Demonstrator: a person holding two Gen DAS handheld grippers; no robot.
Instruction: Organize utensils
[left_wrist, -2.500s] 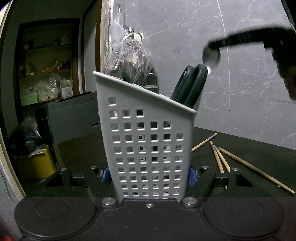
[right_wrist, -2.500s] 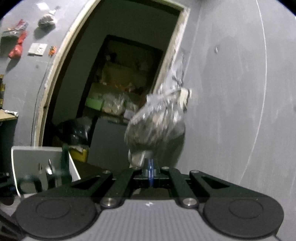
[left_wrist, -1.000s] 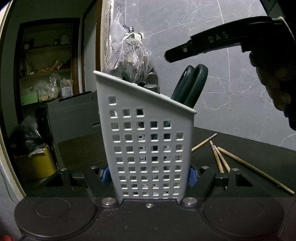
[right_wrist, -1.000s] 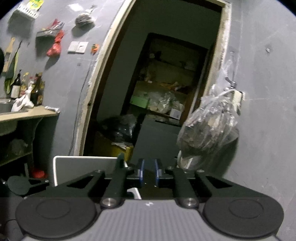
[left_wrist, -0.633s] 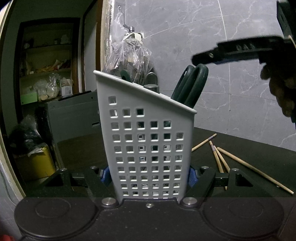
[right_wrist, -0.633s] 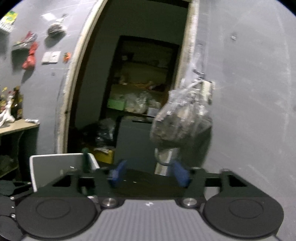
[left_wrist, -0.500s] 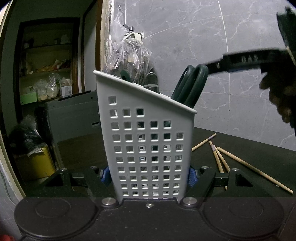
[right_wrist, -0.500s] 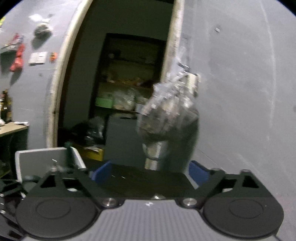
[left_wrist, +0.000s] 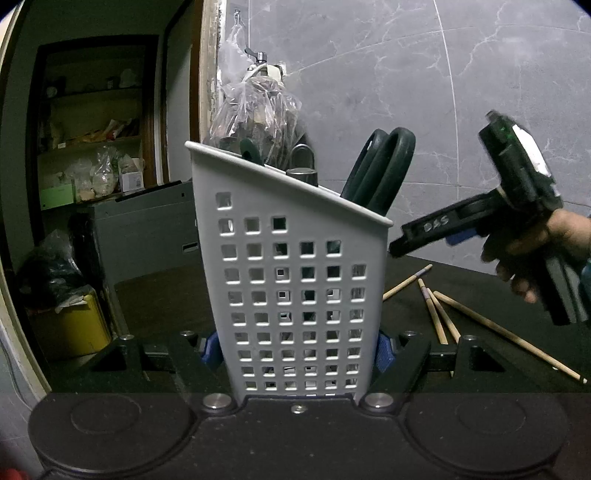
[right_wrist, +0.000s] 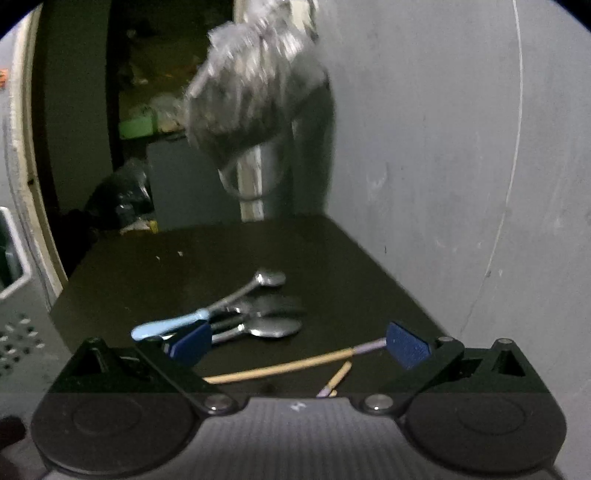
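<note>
My left gripper (left_wrist: 297, 347) is shut on the white perforated utensil caddy (left_wrist: 295, 280), which stands upright on the dark table. Dark green scissor handles (left_wrist: 384, 173) and a metal handle (left_wrist: 303, 171) stick out of the caddy's top. My right gripper (right_wrist: 299, 341) is open and empty, angled down over the table; it also shows in the left wrist view (left_wrist: 443, 232), right of the caddy. Below it lie several spoons (right_wrist: 266, 321), one with a light blue handle (right_wrist: 170, 326), and wooden chopsticks (right_wrist: 291, 365), also in the left wrist view (left_wrist: 443, 314).
A clear plastic bag (left_wrist: 255, 110) hangs on the grey marbled wall (left_wrist: 424, 92) behind the table. A metal cup (right_wrist: 255, 177) stands at the table's far edge. An open doorway with cluttered shelves (left_wrist: 92, 147) lies to the left. The caddy's edge shows at far left (right_wrist: 14, 288).
My right gripper was shut on a spoon above the caddy, opened, then dropped down to the right toward the table. The left gripper and caddy have not moved.
</note>
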